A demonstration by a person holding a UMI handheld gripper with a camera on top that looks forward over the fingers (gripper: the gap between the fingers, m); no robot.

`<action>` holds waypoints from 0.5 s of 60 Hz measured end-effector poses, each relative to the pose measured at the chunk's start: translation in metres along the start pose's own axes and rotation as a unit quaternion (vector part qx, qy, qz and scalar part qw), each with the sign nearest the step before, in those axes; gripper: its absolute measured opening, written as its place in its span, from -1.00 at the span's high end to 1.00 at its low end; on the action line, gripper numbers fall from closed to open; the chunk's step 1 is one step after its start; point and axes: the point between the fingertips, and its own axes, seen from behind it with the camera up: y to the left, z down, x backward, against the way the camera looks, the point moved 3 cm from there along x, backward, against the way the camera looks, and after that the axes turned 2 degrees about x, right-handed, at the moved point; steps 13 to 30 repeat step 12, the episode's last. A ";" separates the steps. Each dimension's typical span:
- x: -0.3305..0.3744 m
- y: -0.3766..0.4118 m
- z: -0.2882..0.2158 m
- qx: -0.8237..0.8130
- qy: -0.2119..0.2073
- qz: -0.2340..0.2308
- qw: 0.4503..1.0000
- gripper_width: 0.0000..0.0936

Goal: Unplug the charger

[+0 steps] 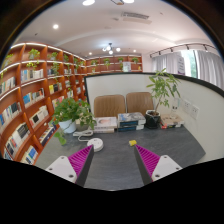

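1. Nearest: hand-held gripper [113,165] held wide apart, nothing between the two fingers, magenta pads [147,159] facing inward across an open gap.
2. Beneath and ahead of the fingers: grey tabletop [115,150], bare in the stretch just beyond the fingertips.
3. Just ahead of the left finger: small white object [96,143] lying on the tabletop, possibly the charger, too small to say for certain; no cable or socket discernible.
4. Slightly farther, ahead of the right finger: small yellow item [132,143] on the tabletop, apart from the white object.
5. Farther left: leafy potted plant [70,112] in a pale pot, standing near the tabletop's far left side.
6. At the far edge of the tabletop: clutter of small boxes and papers [128,122], with a taller green plant [161,92] to the right.
7. Behind the clutter: two tan chair backs [124,103] side by side.
8. Farthest: wooden bookshelves [30,90] filled with books curving along the left wall, curtained window [190,65] on the right, ceiling lights [108,48] overhead.
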 end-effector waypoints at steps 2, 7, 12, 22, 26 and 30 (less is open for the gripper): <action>0.000 0.000 0.004 0.003 0.001 -0.002 1.000 -0.72; 0.001 0.002 0.011 0.004 0.009 -0.004 1.000 -0.72; 0.002 0.004 0.014 0.004 0.012 -0.004 1.000 -0.72; 0.002 0.004 0.014 0.004 0.012 -0.004 1.000 -0.72; 0.002 0.004 0.014 0.004 0.012 -0.004 1.000 -0.72; 0.002 0.004 0.014 0.004 0.012 -0.004 1.000 -0.72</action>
